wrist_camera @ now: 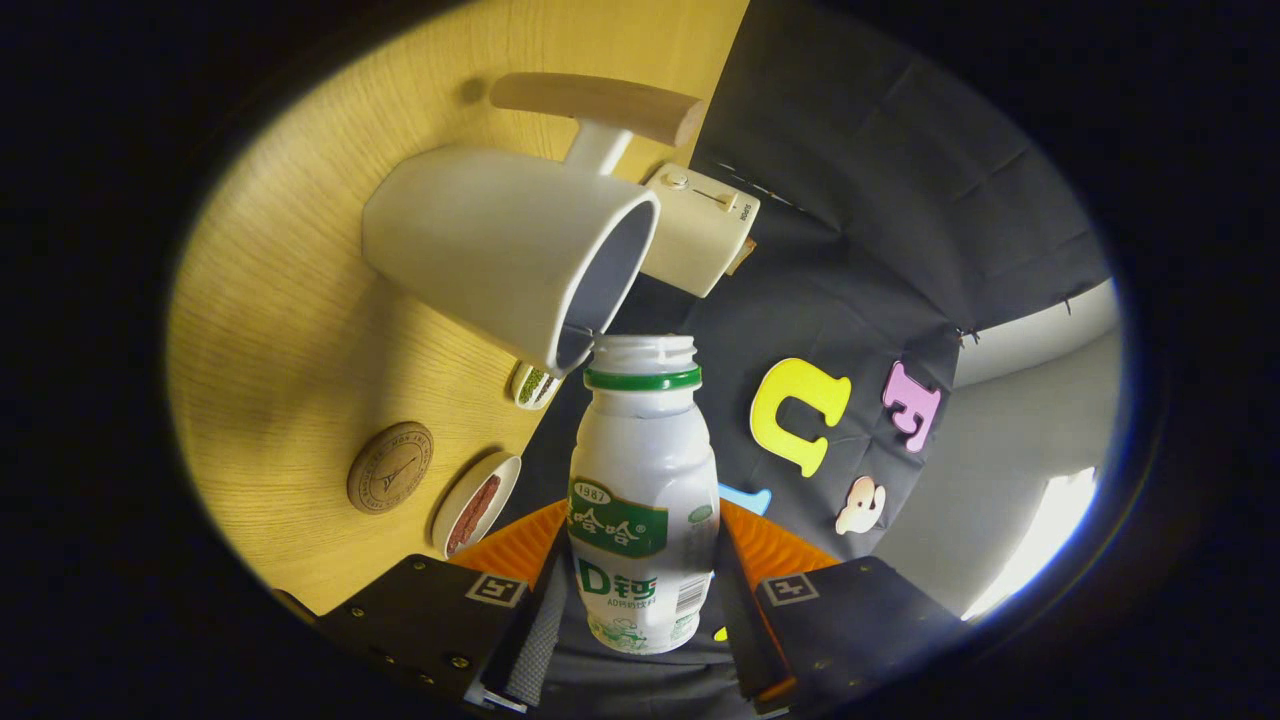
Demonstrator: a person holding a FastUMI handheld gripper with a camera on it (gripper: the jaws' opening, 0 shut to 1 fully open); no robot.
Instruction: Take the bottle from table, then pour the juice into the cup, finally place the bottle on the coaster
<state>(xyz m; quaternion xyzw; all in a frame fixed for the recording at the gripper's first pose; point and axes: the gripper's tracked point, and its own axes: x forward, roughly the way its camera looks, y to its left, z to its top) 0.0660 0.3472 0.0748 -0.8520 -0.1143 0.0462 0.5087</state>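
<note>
Hand-held gripper (pixel 640 610) clamps the bottle (pixel 640 500), tipped toward the cup (pixel 510 245).

Both fingers press the sides of the small white bottle, which sits between them with its label facing the camera. Its cap is off; the open neck with a green ring points ahead and ends right at the lower rim of the white cup. Whether neck and rim touch cannot be told, and no juice can be made out. The cup stands on the wooden desk (pixel 290 330), which looks turned on its side in this tilted view. A wooden handle (pixel 600 105) sticks out from the cup's side. Just beyond the cup is a cream box with a knob (pixel 700 230). Nearer the fingers, a round cork coaster (pixel 390 467) lies bare on the desk, with a small dish (pixel 476 503) just beside it and another small dish (pixel 534 386) under the cup's rim.
</note>
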